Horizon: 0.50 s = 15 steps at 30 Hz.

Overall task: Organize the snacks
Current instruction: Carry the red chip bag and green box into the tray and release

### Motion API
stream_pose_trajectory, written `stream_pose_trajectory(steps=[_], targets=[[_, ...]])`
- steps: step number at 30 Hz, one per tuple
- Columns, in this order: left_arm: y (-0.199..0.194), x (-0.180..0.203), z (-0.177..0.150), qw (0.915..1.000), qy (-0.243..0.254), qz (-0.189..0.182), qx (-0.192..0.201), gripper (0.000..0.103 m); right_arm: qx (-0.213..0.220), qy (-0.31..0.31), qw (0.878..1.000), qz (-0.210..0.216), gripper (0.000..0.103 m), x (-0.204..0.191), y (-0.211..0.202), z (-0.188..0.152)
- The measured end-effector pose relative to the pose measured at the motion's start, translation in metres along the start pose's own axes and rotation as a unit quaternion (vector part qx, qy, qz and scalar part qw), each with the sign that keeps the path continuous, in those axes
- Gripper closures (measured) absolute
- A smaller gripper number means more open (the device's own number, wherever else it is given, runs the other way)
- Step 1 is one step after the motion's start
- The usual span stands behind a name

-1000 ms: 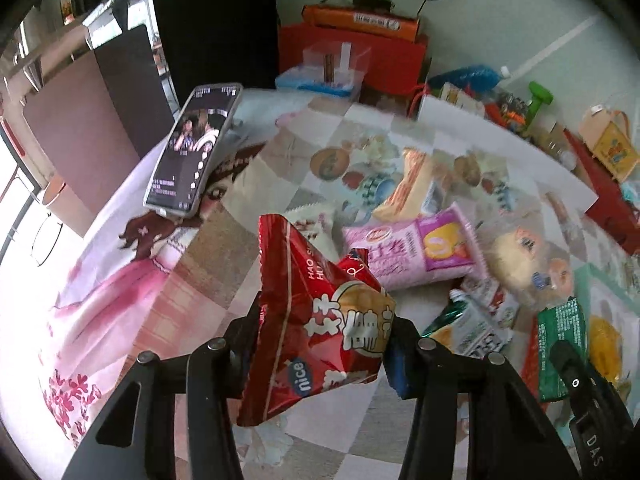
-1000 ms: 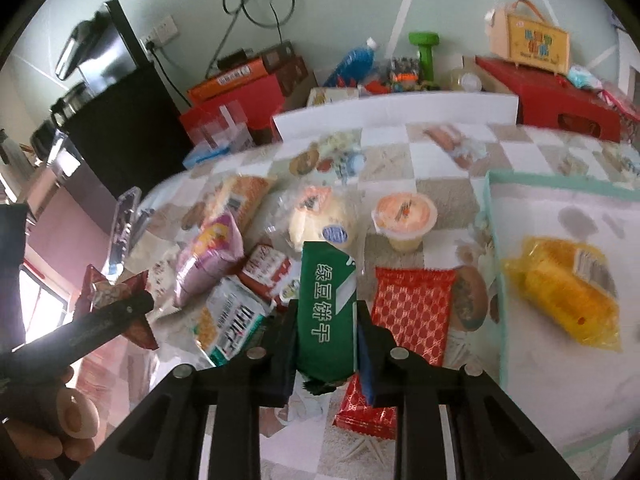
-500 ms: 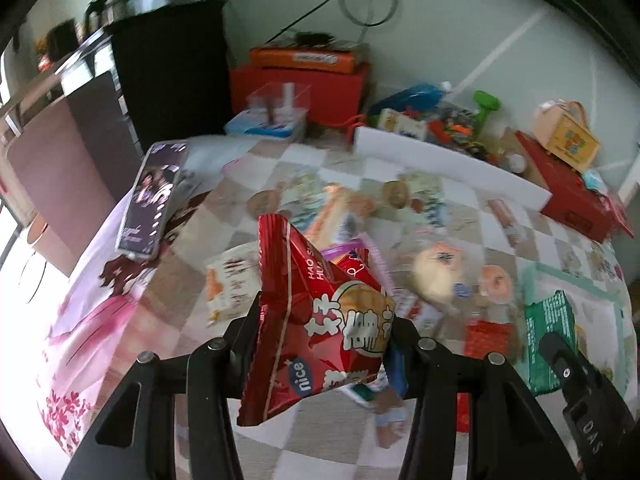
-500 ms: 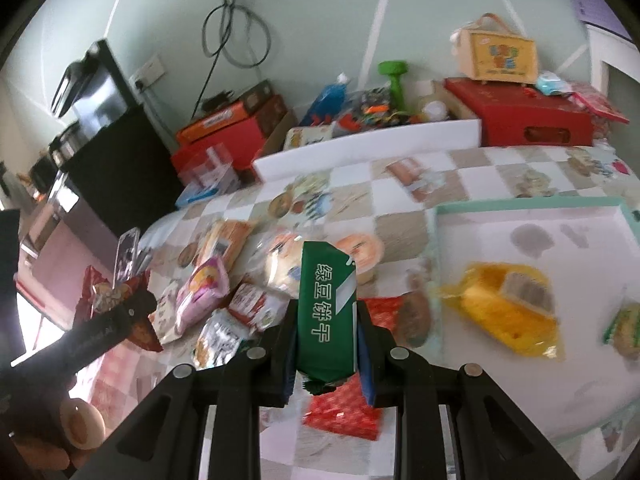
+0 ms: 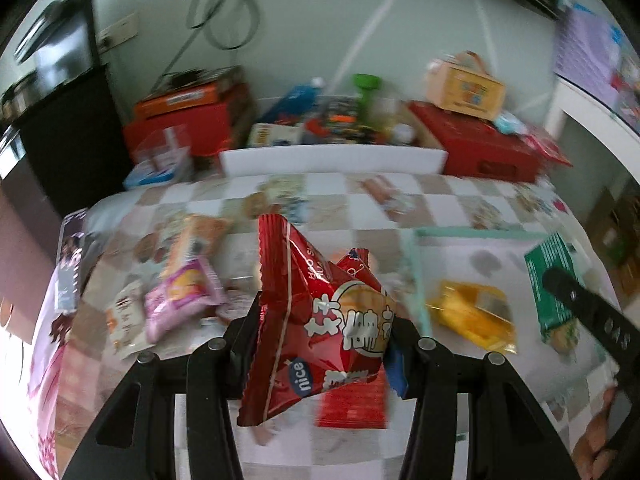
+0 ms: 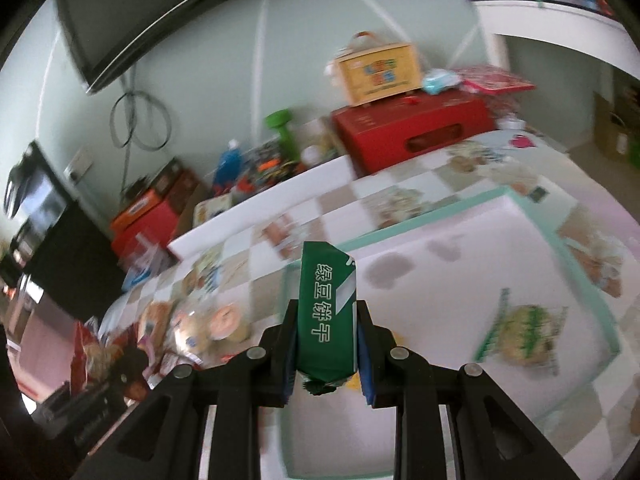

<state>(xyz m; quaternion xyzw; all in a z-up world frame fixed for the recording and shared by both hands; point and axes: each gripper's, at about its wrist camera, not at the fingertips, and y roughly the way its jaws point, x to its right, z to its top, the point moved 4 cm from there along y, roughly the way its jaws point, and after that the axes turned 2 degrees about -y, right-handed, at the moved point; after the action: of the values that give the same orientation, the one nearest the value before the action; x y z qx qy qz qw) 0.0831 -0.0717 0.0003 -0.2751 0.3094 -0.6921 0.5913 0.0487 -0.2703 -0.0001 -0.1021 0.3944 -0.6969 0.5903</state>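
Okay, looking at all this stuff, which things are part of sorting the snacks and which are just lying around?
Part of the job:
- red snack bag in the left gripper
- green biscuit pack in the right gripper
- teal-rimmed tray
- pink snack bag

Lying about:
- phone
- green dumbbell
- red box

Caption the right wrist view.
Right tool grips a green foil biscuit packet above a white, mint-rimmed tray.

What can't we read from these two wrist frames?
- Left wrist view: loose snacks behind the red snack bag are hidden by it in the left gripper, and motion-blurred.
- Right wrist view: green-and-white packet in the tray is too smeared to identify.
- Right gripper and its green biscuit pack hide the tray floor behind.
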Motion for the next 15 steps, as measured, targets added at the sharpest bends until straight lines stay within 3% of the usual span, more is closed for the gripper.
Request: stream_pose_trajectory(steps=[8, 15], targets=[[0.003, 0.074, -0.016, 0.9961, 0.071, -0.050, -0.018, 0.052, 0.010, 0.044, 0.998, -0.044, 0.076, 0.055, -0.014, 0.009], [0.023, 0.125, -0.041, 0.9881, 0.123, -0.074, -0.055, 0.051, -0.002, 0.070, 0.995, -0.077, 0.076, 0.090, -0.013, 0.006]])
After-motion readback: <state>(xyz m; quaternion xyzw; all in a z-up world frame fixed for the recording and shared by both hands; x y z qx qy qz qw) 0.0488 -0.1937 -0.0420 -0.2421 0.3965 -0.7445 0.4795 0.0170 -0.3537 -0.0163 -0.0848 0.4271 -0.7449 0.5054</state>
